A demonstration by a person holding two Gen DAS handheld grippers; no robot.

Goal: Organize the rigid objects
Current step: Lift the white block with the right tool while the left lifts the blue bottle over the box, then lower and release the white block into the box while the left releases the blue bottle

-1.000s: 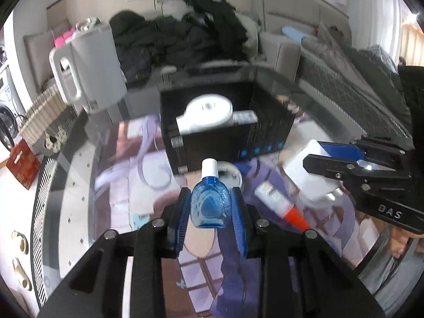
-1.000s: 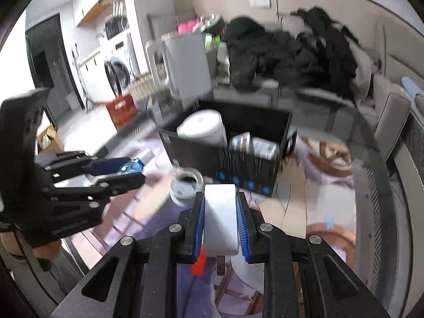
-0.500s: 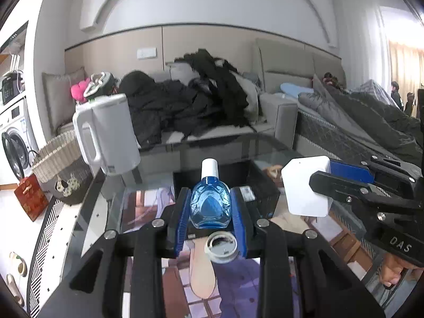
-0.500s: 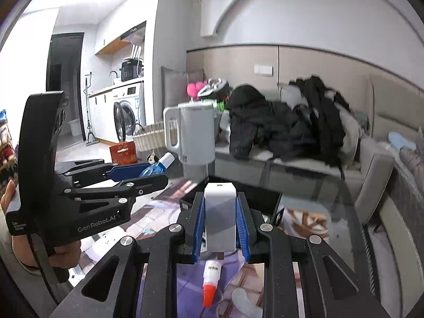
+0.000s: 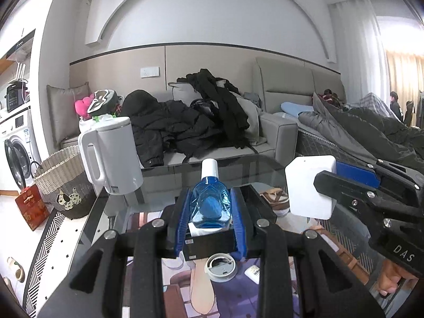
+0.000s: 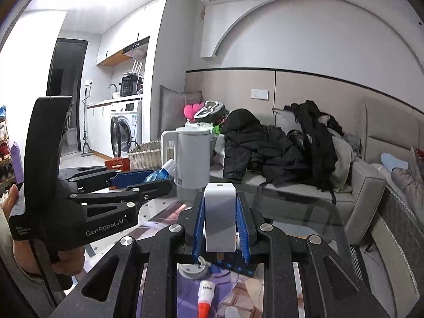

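Left gripper (image 5: 210, 212), seen from its own wrist camera, is clamping a blue bottle (image 5: 210, 205) with a white cap between its blue pads (image 5: 181, 222); the bottle is standing upright, cap pointing away from the camera, and is being held above a black box (image 5: 209, 243) on the glass table (image 5: 111, 206). Right gripper (image 6: 220, 225) is pinching a white rectangular block (image 6: 220, 218) between its own blue pads, the block sitting upright and rising above the fingertips. In the left view the same block is appearing at right, level with the bottle and apart from it. Below the left gripper, a round white lid (image 5: 221, 265) is lying on the printed table mat (image 5: 201, 296), just in front of the box. In the right view a small white tube with an orange tip (image 6: 204, 298) is lying on the mat under the gripper, near the lid. A white kettle (image 5: 111, 156) is standing at the table's far left corner, with a woven basket (image 5: 63, 182) on the floor beside it. Dark clothing (image 6: 278, 148) is lying heaped on the sofa (image 6: 368, 185) behind.
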